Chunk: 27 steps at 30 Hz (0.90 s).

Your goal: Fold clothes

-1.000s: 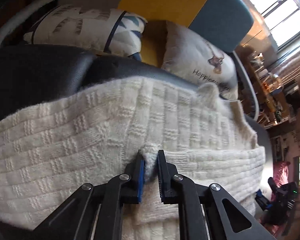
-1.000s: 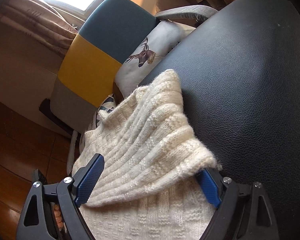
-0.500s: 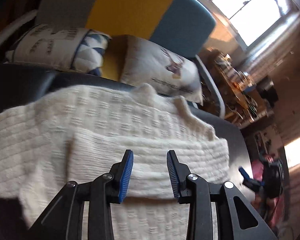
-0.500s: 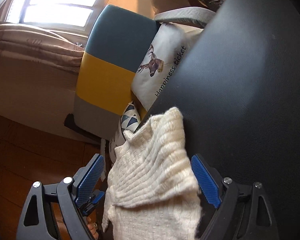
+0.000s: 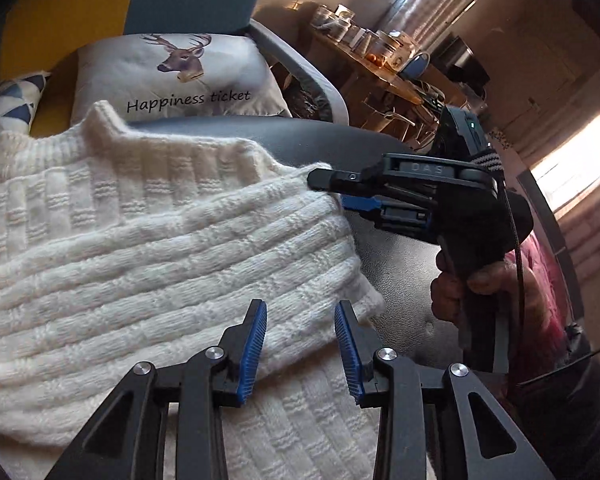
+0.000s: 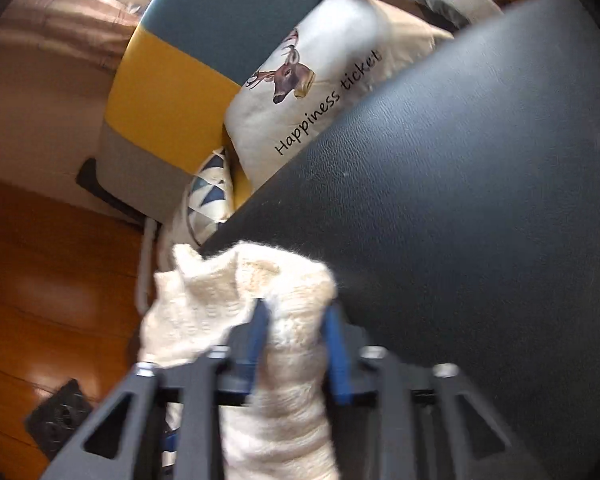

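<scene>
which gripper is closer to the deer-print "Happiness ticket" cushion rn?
Right. The right gripper grips the cream knit sweater at its far edge, nearer the deer-print cushion. The left gripper hovers open over the sweater's near edge, farther back.

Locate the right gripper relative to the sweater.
In the left wrist view, the right gripper sits at the right edge of the cream sweater, over the black cushion, its fingers closed on the sweater's edge.

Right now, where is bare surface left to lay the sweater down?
The black leather surface is bare right of the sweater, up to the deer pillow. The left side is covered by knit, with the right gripper clamped on its edge.
</scene>
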Each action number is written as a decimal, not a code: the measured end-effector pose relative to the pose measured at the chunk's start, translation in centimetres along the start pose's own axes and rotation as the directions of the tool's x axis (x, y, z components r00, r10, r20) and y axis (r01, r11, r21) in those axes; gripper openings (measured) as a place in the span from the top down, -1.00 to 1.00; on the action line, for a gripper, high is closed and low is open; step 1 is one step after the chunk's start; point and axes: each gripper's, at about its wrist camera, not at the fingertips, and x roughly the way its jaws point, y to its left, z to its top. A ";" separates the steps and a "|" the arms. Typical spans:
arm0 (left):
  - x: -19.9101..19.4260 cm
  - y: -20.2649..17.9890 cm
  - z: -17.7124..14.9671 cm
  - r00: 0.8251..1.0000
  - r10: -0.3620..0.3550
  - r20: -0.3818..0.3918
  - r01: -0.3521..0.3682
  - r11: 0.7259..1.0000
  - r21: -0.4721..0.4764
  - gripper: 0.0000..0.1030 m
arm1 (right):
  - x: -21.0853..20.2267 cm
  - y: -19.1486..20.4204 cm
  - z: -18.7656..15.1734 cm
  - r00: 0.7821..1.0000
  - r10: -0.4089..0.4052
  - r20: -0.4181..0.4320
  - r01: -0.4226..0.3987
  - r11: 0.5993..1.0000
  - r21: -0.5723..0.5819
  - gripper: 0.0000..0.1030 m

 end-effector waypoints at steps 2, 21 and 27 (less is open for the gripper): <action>1.3 -0.5 -0.1 0.998 0.054 -0.018 -0.053 0.998 0.045 0.28 | -0.1 2.0 0.3 0.997 -0.074 0.012 0.075 0.989 -0.130 0.79; -2.3 4.1 -0.6 0.993 0.110 0.046 -0.107 0.992 -0.071 0.26 | -3.6 5.7 -3.0 0.986 -0.158 0.059 0.168 0.895 -0.413 0.62; -3.1 7.5 -2.1 0.983 0.174 0.061 -0.165 0.978 -0.127 0.26 | 0.0 7.1 -8.2 0.954 -0.300 -0.021 0.236 0.792 -0.562 0.62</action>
